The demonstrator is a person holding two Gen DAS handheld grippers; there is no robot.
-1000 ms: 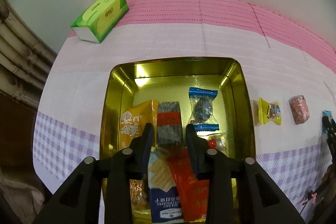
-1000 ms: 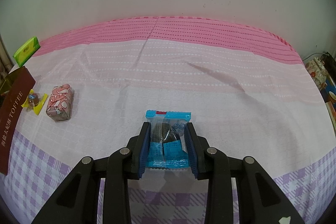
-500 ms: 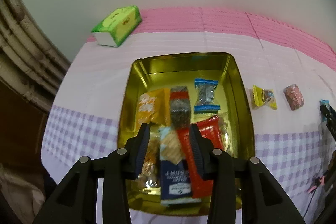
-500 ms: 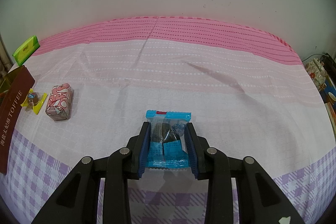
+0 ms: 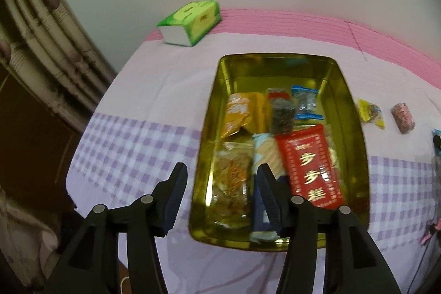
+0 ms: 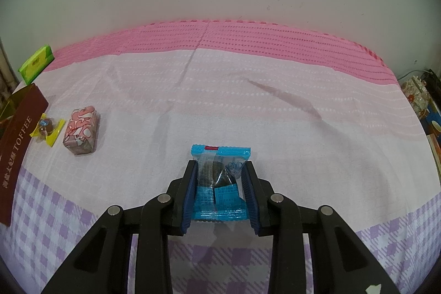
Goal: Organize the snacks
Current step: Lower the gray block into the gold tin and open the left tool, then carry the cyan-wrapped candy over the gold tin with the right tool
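A gold tin (image 5: 355, 134) sits on the tablecloth and holds several snack packs, among them a red pack (image 5: 308, 164), an orange pack (image 5: 239, 112) and a small blue packet (image 5: 306, 101). My left gripper (image 5: 222, 175) is open and empty, above the tin's near left rim. My right gripper (image 6: 220, 170) is shut on a blue snack packet (image 6: 220, 183), at the cloth. A yellow candy (image 6: 46, 128) and a pink wrapped snack (image 6: 81, 130) lie left of it, beside the tin's dark red wall (image 6: 16, 145).
A green tissue pack (image 5: 191, 21) lies at the back left near the wall. The table's left and front edges are close to my left gripper. Cluttered items (image 6: 416, 98) stand at the far right edge.
My left gripper has pulled back and to the left from inside the tin and opened wider, empty. My right gripper has stayed still, shut on the blue packet.
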